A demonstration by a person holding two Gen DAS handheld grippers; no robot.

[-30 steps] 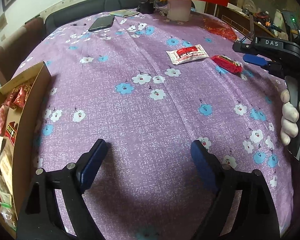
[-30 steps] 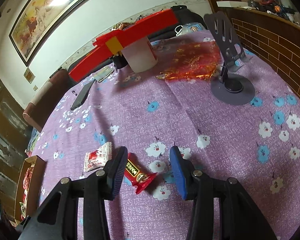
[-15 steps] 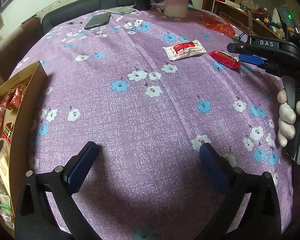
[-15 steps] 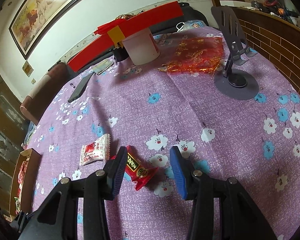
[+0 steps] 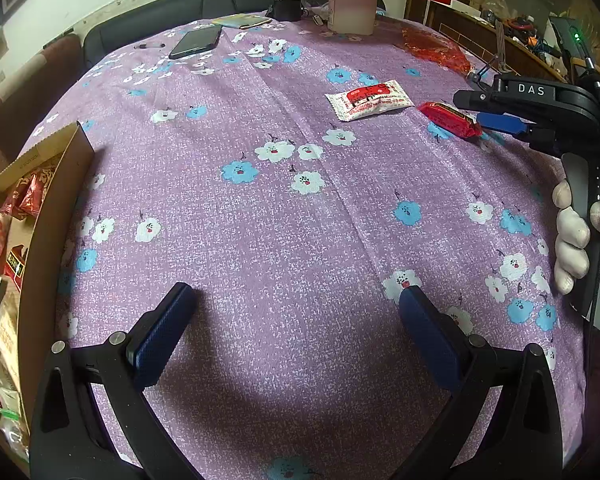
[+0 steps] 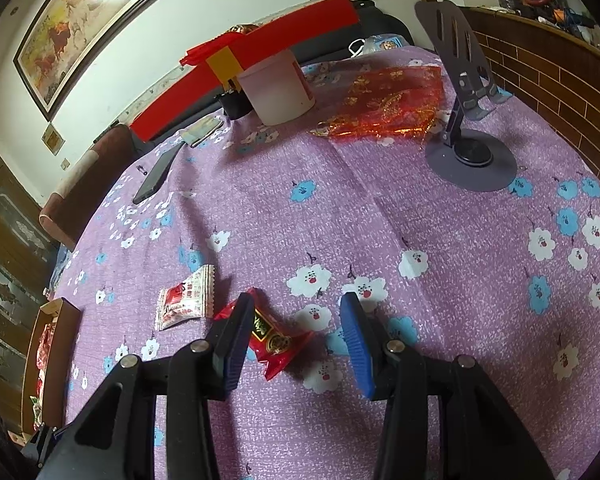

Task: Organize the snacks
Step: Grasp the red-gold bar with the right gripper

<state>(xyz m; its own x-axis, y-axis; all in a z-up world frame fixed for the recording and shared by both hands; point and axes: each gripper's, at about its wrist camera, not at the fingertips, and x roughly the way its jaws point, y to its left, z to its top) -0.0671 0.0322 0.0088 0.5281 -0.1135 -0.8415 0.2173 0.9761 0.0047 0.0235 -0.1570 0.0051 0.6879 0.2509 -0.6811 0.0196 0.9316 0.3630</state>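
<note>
Left gripper (image 5: 296,312) jaws have just been opening, now wide over bare tablecloth (image 5: 260,208), nothing between. Right gripper (image 6: 296,320) half open, straddling the red snack (image 6: 278,338) low centre; its long axis runs diagonally, upper-left end tucked behind the left finger. Nearer hand: right.

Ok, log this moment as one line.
left gripper: jaws just opened, empty | right gripper: jaws open around red snack | white snack: on cloth | box: left edge

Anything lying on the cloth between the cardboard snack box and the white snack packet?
Nothing: only bare tablecloth between the cardboard box and white packet, per the left wrist view.
</note>
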